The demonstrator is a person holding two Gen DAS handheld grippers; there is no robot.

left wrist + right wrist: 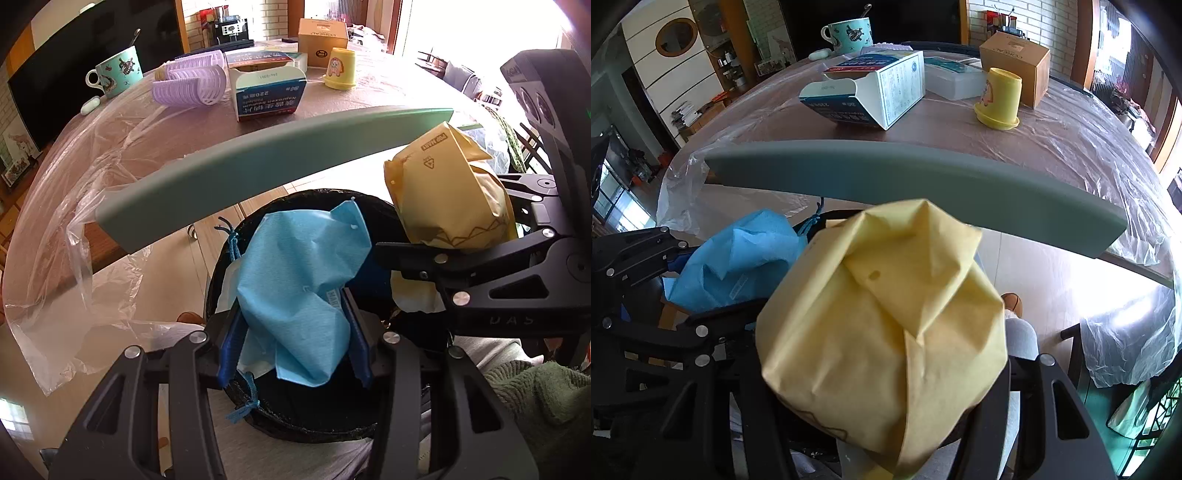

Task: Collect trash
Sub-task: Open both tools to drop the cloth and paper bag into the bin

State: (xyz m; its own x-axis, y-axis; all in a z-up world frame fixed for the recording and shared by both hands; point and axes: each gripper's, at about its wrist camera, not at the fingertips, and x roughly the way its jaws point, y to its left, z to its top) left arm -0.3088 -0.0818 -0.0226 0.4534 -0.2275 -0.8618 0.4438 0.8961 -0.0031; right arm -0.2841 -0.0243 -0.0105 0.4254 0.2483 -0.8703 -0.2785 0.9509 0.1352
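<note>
Blue cloth (pixel 295 288) sits pinched in your left tongs (pixel 291 332) over the black bin (pixel 369 206); your right tongs (pixel 886 369) clamp a yellow wrapper (pixel 886 325) beside it. Centre each above the opening before you release.

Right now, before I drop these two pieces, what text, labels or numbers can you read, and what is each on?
"POP MART", with a recycling triangle: yellow wrapper held by the right gripper.
"220" plus Chinese characters, upside down: blue-and-white carton.
"L'OREAL", upside down: brown box.
"UAS"-like embossing: right gripper's body, unclear.
Small print on the blue sheet in the left gripper: too blurred.
</note>
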